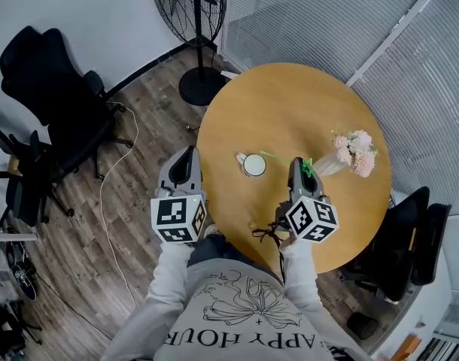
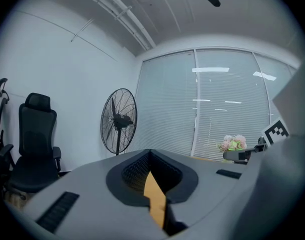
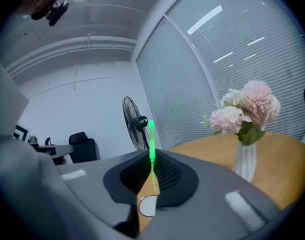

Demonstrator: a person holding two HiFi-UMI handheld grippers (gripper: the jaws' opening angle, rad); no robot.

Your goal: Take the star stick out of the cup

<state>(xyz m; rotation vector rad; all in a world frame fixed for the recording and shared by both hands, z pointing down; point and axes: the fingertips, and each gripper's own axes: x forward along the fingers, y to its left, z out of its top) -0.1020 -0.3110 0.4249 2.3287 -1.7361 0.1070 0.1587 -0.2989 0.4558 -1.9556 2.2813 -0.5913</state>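
Right gripper view: right gripper (image 3: 151, 160) clamps the thin star stick (image 3: 151, 134) near the cup (image 3: 148, 206); a slack pinch could let it slip. Left gripper (image 2: 150, 159) closed, empty.

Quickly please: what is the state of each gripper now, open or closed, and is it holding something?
Left gripper: closed, holding nothing.
Right gripper: closed on the green star stick.

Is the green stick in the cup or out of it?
Out. The right gripper is shut on the green stick, and in the head view the stick's free end lies beside the cup, not in its opening.
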